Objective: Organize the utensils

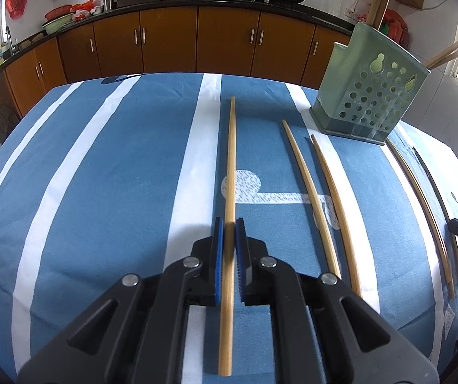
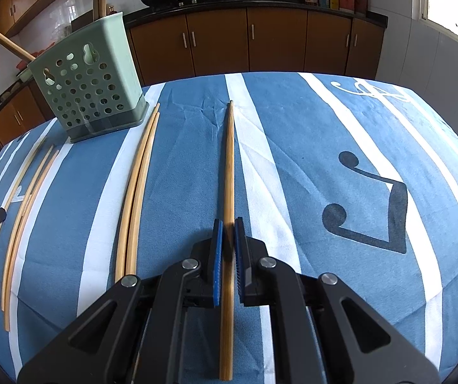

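**Two chopsticks lined up for pickup, most still on the desk**

Left to right: the left tool (image 1: 229, 240) straddles a single bamboo chopstick (image 1: 230, 192) that runs toward 12 o'clock on the blue-and-white striped cloth (image 1: 101, 176). Its blue pads sit just beside the stick with slivers of gap on either side, so the tool looks released or only starting to clench; I cannot tell whether it grips yet. At 1 to 2 o'clock from it lie two more loose chopsticks (image 1: 312, 188), and further right another pair (image 1: 421, 204) near the cloth's edge. The green perforated holder (image 1: 370, 96) stands at 2 o'clock.

The right tool (image 2: 227, 240) likewise brackets its own chopstick (image 2: 228, 172), pads very close, contact uncertain. In its view the holder (image 2: 88, 89) stands at 10 o'clock, with a touching pair (image 2: 139, 185) beside it.

By my judgement the task is at an early stage: a few sticks already lean out of the holder's top, while about seven remain on the desk.

The holder's inside is hidden, so the count within is unclear. Fisheye bending distorts the outer chopsticks, and each tool body covers the near part of its stick.
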Available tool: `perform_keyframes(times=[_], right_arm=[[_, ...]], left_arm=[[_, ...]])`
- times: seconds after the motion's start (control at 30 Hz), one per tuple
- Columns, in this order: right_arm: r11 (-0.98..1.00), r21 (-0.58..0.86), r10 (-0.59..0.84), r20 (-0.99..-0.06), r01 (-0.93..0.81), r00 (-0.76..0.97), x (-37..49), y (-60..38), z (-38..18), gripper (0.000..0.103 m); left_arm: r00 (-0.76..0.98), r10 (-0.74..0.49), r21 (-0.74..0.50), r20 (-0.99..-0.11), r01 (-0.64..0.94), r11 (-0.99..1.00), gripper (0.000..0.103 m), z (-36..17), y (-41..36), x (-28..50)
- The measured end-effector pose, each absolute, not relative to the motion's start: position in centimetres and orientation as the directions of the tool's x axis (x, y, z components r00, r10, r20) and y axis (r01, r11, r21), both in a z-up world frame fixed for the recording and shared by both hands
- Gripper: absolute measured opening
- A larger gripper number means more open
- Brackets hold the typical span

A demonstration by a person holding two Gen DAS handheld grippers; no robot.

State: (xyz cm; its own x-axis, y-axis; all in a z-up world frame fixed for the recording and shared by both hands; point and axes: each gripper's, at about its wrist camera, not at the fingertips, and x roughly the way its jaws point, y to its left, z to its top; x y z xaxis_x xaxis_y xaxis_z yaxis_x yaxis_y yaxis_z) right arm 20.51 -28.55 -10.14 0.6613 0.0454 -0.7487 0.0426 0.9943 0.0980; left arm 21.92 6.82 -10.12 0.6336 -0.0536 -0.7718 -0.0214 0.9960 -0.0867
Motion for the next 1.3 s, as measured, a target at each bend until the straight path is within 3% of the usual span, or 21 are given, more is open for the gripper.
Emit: perform_keyframes(times=[1.3], right_arm=[[0.992,0.119,0.061,-0.748,0.042,0.661,19.1,-28.6,-10.2,0.009]], left_arm=[[0.628,-0.015,-0.021,-0.778,-0.002,1.0,0.013,-10.2,5.9,19.7]])
